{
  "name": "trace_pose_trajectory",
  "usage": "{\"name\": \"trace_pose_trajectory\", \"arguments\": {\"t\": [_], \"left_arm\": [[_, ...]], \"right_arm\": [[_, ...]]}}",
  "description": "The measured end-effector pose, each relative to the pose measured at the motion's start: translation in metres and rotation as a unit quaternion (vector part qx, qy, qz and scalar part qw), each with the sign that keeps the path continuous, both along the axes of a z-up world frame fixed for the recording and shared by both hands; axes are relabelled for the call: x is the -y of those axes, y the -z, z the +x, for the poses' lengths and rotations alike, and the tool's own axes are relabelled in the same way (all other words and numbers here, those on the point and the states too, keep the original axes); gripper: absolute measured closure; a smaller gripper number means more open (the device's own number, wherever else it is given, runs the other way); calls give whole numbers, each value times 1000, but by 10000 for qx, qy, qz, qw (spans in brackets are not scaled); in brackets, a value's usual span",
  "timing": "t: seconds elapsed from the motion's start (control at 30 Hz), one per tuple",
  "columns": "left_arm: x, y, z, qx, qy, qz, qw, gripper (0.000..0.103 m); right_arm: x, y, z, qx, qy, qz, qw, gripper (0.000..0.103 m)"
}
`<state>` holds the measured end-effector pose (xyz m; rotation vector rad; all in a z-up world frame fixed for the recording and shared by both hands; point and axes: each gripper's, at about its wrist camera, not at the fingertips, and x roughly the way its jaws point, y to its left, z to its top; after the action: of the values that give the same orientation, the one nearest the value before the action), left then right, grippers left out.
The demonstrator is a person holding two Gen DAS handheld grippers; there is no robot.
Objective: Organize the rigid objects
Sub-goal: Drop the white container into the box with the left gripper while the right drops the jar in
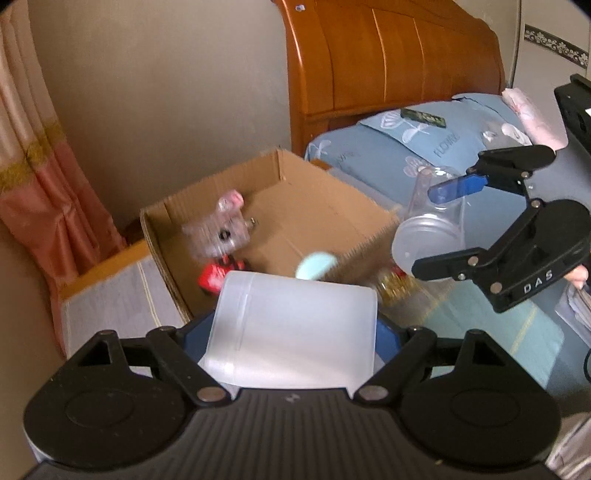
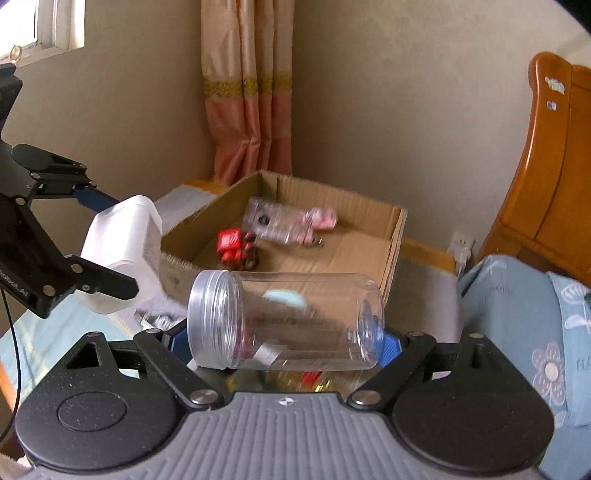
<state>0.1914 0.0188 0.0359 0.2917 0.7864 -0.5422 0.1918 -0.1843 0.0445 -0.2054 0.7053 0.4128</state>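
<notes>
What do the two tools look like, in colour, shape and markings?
The left tool and the right tool are both black, with jointed linkage bars, silver rivets and blue fingers. The right tool bears white "DAS" lettering, the left partly cut-off white lettering. Each base is ribbed, with round black discs. A thin black cable hangs by the left tool.

A pink and cream curtain (image 2: 247, 88) with a gold band hangs in the upper middle of the right wrist view, against a beige wall (image 2: 399, 110). A window (image 2: 44, 26) shows at the upper left. A glossy wooden headboard (image 1: 391, 55) fills the upper right of the left wrist view, above blue floral bedding (image 1: 424, 147). A white wall socket (image 2: 461, 245) sits at middle right.
</notes>
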Motion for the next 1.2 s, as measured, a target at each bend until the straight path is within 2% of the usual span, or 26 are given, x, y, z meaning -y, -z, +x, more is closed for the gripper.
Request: {"name": "trace_pose_trajectory", "arguments": {"t": [0.2,0.5,0.57,0.8,0.87,0.9,1.0,1.2], "left_arm": [[12,-5,40,49,67,90,9999,18],[24,-10,95,116,0,260,9996,18],[28,-11,105,163,0,298,9994,18],[54,-5,139,147,66,244,9996,17],[62,1,147,136,95,165,9997,15],[65,3,150,131,54,149,9998,9],[72,8,152,145,-43,127,9998,7],[71,7,142,77,100,-4,9999,7]], "right_arm": [[1,-5,37,74,60,-54,9999,10],[-3,11,79,-63,-14,-89,9999,10],[-2,16,85,-96,-9,-27,9999,0],[9,30,89,-266,84,54,9996,0],[12,32,86,-280,105,63,9995,0],[14,32,84,-275,129,57,9995,0],[19,32,79,-260,147,40,9995,0],[20,31,70,-264,94,39,9996,0]]}}
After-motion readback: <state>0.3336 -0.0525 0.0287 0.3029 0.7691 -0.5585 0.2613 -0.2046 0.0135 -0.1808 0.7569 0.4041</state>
